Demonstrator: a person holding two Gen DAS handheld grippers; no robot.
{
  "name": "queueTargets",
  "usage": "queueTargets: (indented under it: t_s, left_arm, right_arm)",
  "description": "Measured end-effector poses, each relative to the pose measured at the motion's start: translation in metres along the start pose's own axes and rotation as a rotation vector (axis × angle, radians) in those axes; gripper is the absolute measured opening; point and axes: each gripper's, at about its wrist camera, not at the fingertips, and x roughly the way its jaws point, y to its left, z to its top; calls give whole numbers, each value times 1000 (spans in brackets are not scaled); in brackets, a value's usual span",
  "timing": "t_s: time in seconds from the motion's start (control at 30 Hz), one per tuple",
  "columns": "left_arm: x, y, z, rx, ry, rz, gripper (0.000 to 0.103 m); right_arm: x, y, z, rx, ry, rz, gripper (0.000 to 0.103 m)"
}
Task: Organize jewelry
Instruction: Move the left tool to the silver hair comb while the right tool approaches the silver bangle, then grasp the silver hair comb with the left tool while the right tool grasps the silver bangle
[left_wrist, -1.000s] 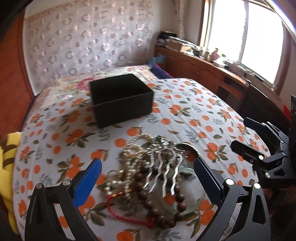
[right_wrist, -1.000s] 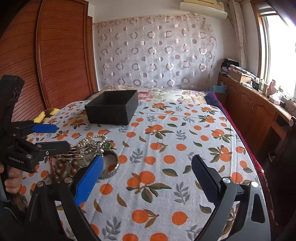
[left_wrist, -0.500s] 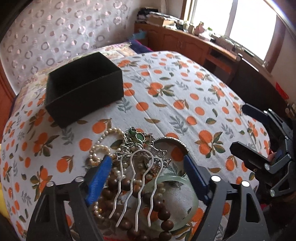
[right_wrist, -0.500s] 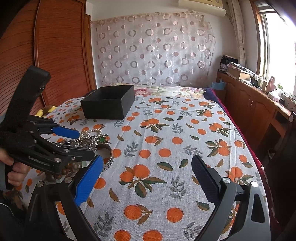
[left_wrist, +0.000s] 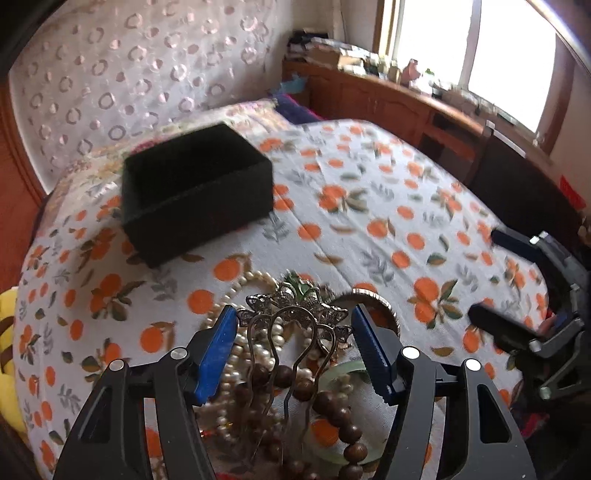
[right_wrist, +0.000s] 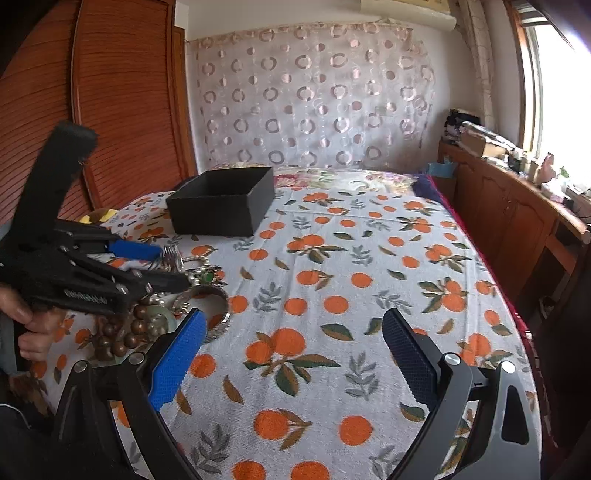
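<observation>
Hairpin (left_wrist: 293, 325) between closing left gripper (left_wrist: 293, 354) pads

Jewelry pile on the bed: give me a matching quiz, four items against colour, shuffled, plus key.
Items:
1. hair comb
2. bangle
3. bead string
4. box

Colours:
A. black
B. pale green
C. silver
D. brown

Pairs: 1-C, 2-B, 3-D, 4-A
</observation>
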Motion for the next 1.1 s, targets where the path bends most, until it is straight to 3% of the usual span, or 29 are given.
queueTargets:
  t_s: [0.13,0.2,0.3,0.47,0.53,0.6,0.67,1.1]
  left_arm:
    - [-21,14,3,-45,-71,11,61]
    - [-28,19,4,-59,-92,21,61]
    - [-34,27,5,-83,-114,25,61]
    - [-44,35,7,-115,-152,24,61]
    - [-45,36,8,-119,-160,26,61]
    - [-46,35,9,-117,-164,29,61]
    - [-47,35,8,-116,-172,34,61]
    - [-55,44,23,-125,-211,57,61]
  right_arm:
    - [10,8,13,-44,25,46,85]
    - [18,13,18,-65,54,77,70]
    - [35,21,22,-108,110,120,55]
    - [63,34,21,-145,230,203,39]
    - [69,39,21,-182,257,177,34]
    - [73,42,22,-199,274,178,15]
    - [73,44,25,-221,276,155,6]
    - [59,16,53,-215,160,76,5]
